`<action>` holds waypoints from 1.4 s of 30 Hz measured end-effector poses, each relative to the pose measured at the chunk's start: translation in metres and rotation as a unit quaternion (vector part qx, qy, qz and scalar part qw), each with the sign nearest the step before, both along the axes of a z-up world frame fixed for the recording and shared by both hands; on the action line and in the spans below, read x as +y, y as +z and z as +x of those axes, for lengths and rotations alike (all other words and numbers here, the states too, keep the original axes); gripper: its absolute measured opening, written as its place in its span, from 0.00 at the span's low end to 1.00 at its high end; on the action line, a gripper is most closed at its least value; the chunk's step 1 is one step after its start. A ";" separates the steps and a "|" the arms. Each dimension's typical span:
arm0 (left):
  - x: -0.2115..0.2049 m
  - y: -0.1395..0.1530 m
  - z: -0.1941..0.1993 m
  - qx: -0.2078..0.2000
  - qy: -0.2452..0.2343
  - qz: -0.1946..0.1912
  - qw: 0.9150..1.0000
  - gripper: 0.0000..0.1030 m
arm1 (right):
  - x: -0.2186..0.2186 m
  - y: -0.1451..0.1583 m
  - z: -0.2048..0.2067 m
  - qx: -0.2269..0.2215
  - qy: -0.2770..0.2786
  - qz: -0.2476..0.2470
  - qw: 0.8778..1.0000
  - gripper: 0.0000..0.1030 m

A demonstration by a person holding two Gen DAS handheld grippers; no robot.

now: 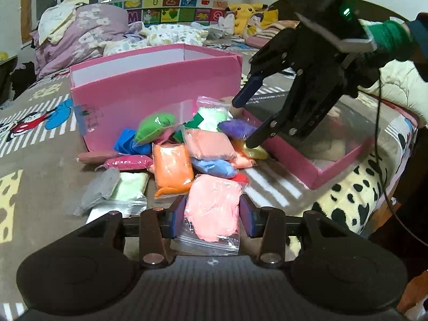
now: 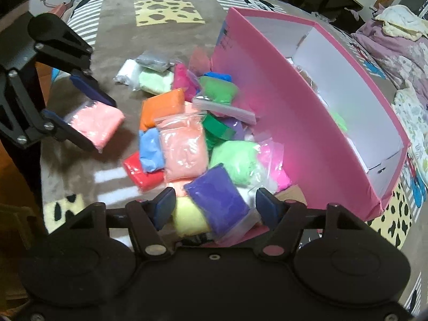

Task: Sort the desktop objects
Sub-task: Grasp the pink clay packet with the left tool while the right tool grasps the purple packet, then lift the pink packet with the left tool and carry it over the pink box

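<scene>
A heap of small bags of coloured clay lies on a brown cartoon blanket in front of a tall pink box. My left gripper is shut on a light pink clay bag at the near edge of the heap; the right wrist view shows that gripper with the bag between its blue pads. My right gripper stands open just above a purple bag and a yellow bag. From the left wrist view it hangs over the heap's right side.
The tall pink box is open on top, white inside, with a few bags in it. A shallow pink tray lies to the right of the heap. Bedding and plush toys are piled behind. An orange bag lies mid-heap.
</scene>
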State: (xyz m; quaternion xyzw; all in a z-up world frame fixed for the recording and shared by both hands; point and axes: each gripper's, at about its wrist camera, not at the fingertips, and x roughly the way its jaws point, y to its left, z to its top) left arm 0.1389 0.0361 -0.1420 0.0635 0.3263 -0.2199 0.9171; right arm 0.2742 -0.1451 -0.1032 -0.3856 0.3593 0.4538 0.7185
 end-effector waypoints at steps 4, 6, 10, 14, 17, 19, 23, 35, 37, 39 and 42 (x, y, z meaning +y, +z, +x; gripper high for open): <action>0.004 0.004 -0.003 -0.004 0.007 -0.006 1.000 0.40 | 0.002 -0.004 0.009 0.009 -0.006 -0.005 1.000 0.65; 0.006 0.005 -0.003 -0.005 0.011 -0.009 1.000 0.40 | 0.004 -0.005 0.013 0.017 -0.015 -0.008 1.000 0.65; 0.009 0.007 -0.004 -0.006 0.013 -0.014 1.000 0.40 | 0.004 0.002 0.014 0.064 -0.037 -0.002 0.997 0.58; 0.009 0.008 -0.004 -0.006 0.010 -0.017 1.000 0.40 | 0.008 0.007 -0.003 0.045 0.001 -0.020 0.999 0.56; 0.010 0.010 -0.003 -0.007 0.010 -0.024 1.000 0.40 | 0.008 0.005 -0.012 -0.015 0.041 -0.041 0.998 0.56; 0.009 0.013 -0.003 -0.009 0.012 -0.027 1.000 0.40 | 0.008 0.003 -0.008 -0.014 0.046 -0.039 0.998 0.56; 0.009 0.019 -0.004 -0.015 0.017 -0.033 0.999 0.40 | 0.010 -0.005 -0.002 0.000 0.057 -0.044 0.997 0.55; 0.007 0.030 -0.001 -0.026 0.018 -0.049 0.998 0.40 | 0.006 -0.007 0.005 0.051 0.013 -0.013 0.999 0.39; 0.007 0.032 0.000 -0.029 0.021 -0.054 0.998 0.40 | 0.003 -0.009 0.008 0.060 0.001 -0.004 0.998 0.39; 0.007 0.035 0.001 -0.032 0.025 -0.059 0.997 0.40 | 0.000 -0.008 0.011 0.072 -0.014 0.006 0.997 0.38; 0.006 0.038 0.005 -0.036 0.034 -0.064 0.997 0.40 | -0.004 -0.005 0.012 0.077 -0.028 0.015 0.997 0.37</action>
